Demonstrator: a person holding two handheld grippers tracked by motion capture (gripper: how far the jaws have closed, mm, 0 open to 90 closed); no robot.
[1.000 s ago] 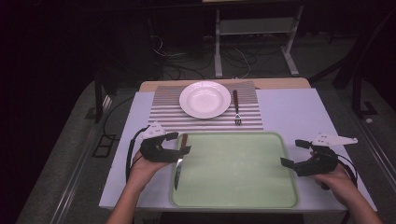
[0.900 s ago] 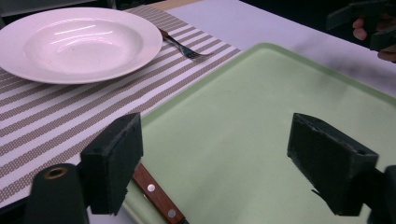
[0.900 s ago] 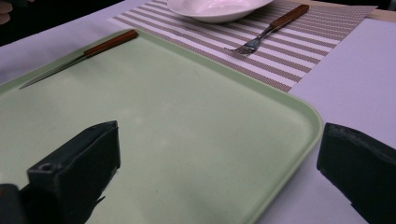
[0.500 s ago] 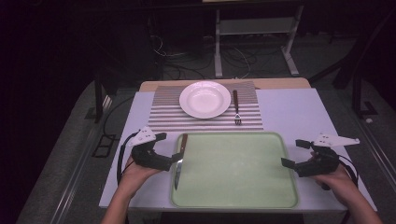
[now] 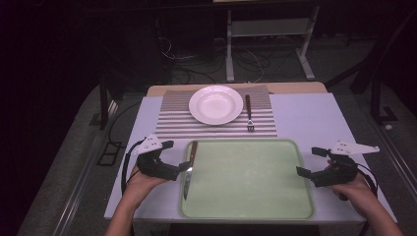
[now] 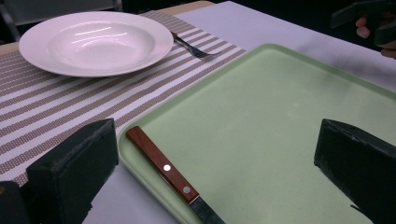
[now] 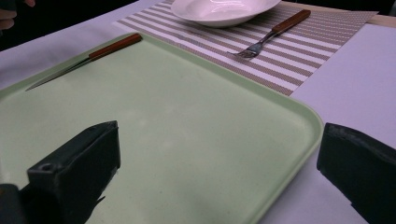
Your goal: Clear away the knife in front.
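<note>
The work in hand looks like the pick-up of the knife point(image 5: 190, 163), which lies along the left edge of the green tray point(image 5: 255, 196), its wooden handle toward the far edge of the worktop point(image 5: 305, 115) and its blade pointing to the near edge. The left tool point(image 5: 183, 169) sits just beside the tray's left rim, level with the knife's blade end, its jaws spread wide and holding nothing; in the left gripper view the handle point(image 6: 161, 165) runs between the two black jaws, so the step seems to be the approach, with no grasp made yet. The next move likely calls for lowering the left tool so the jaws straddle the handle, then closing across its narrow width, minding the raised tray rim. The left forearm comes in from the near edge, the hand turned so the tool points across toward the tray. The right tool point(image 5: 305, 173) rests at the tray's right edge, likewise wide open and empty, its hand low on the worktop. Beyond the tray, a white plate point(image 5: 216, 104) and a fork point(image 5: 249, 114) sit on a striped mat point(image 5: 172, 118)
</note>
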